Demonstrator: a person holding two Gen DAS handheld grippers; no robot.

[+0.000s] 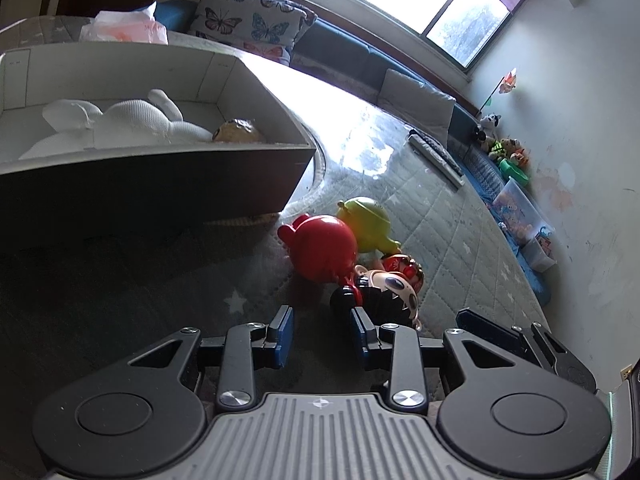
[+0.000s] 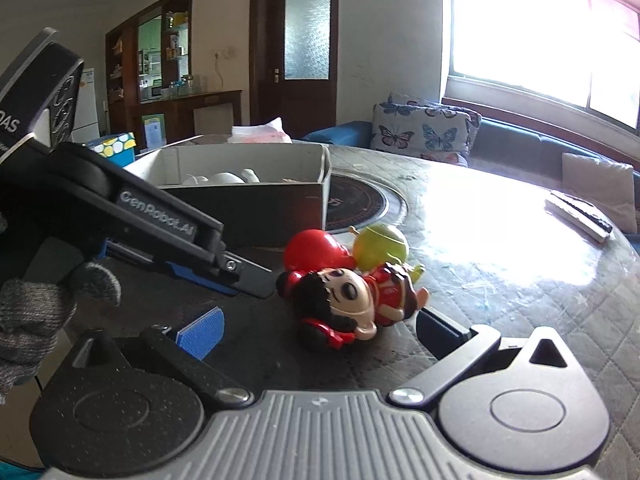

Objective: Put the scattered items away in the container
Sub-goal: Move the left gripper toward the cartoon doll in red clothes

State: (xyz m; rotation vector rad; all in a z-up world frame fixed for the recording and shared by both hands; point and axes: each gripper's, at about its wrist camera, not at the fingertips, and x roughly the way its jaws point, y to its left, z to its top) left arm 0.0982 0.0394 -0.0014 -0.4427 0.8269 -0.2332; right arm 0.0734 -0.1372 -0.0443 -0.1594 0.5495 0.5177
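The left gripper [image 1: 322,334] hangs with its jaws parted and nothing between them, just short of the doll [image 1: 384,288] lying on its side on the round table [image 1: 460,216]. The right gripper [image 2: 320,328] stands spread wide around that doll [image 2: 352,300], not touching it. A red toy [image 2: 314,250] and a green toy [image 2: 380,246] touch the doll, just beside the cardboard box [image 2: 248,208] near the table's middle, which holds a white plush [image 1: 132,124]

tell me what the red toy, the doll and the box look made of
Red toy: hard glossy plastic, going by its sharp highlights. Doll: looks like painted, smooth plastic or vinyl; shiny face. Box: likely cardboard, with thin flat matte walls and folded seams, pale inside and dark outside.
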